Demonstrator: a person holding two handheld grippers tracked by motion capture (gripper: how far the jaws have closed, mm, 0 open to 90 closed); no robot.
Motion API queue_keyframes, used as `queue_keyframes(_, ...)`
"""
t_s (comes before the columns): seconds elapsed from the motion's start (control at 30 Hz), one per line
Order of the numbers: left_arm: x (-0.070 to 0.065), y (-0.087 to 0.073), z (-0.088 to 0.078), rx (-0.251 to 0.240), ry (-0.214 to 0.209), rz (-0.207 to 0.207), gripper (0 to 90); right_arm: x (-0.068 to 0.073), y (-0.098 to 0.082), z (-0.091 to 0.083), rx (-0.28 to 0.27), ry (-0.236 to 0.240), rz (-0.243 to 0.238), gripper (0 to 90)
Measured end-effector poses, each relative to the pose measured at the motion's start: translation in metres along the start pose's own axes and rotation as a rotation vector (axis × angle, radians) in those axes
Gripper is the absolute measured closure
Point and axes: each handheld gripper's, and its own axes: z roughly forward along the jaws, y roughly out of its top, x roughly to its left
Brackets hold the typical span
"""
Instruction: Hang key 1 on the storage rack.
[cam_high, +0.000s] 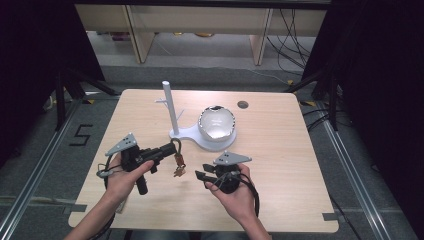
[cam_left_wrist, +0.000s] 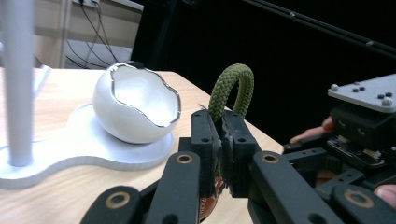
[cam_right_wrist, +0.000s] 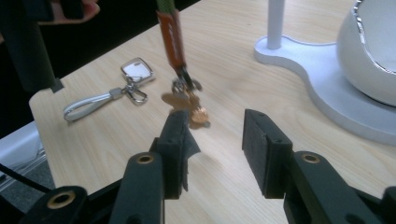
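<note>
Your left gripper (cam_left_wrist: 219, 140) pinches the green cord loop (cam_left_wrist: 232, 88); right gripper (cam_right_wrist: 217, 149) is released. Jerk, and the dangling keys (cam_right_wrist: 187, 100) may snag the stand (cam_high: 169, 107).

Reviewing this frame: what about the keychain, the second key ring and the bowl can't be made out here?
- Green cord loop, left gripper view: its lower run is hidden between the shut pads of the left gripper.
- Keys, right gripper view: blurred; their number is unclear.
- Grey-strap key ring: the square tag's face is unreadable.
- White bowl: cut by the right edge.
</note>
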Motion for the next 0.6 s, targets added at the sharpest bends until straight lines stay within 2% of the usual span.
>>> queue_keyframes(0.07,0.002,0.002,-0.002,-0.009,0.013,0.009,84.0,-0.005,-0.004,-0.002,-0.007,-0.005,-0.001,61.1)
queue_keyframes(0.13,0.004,0.004,-0.003,-0.016,0.025,0.010,84.1,-0.006,-0.008,-0.007,0.001,-0.010,0.039,60.9)
queue_keyframes(0.17,0.005,0.004,-0.004,-0.017,0.027,0.012,84.1,-0.011,-0.010,-0.008,-0.005,-0.021,0.018,60.8)
queue_keyframes(0.3,0.008,0.007,-0.005,-0.022,0.048,0.023,84.1,-0.017,-0.018,-0.015,-0.006,-0.039,0.038,60.6)
queue_keyframes(0.33,0.008,0.007,-0.006,-0.023,0.051,0.026,84.1,-0.018,-0.020,-0.017,-0.007,-0.042,0.055,60.6)
queue_keyframes(0.5,0.013,0.010,-0.007,-0.031,0.072,0.035,84.1,-0.025,-0.028,-0.026,-0.038,-0.073,0.056,61.0)
queue_keyframes(0.57,0.015,0.013,-0.008,-0.036,0.082,0.044,84.1,-0.024,-0.030,-0.030,-0.041,-0.088,0.094,61.1)
queue_keyframes(0.6,0.016,0.015,-0.009,-0.042,0.086,0.044,84.1,-0.028,-0.031,-0.031,-0.050,-0.092,0.065,61.1)
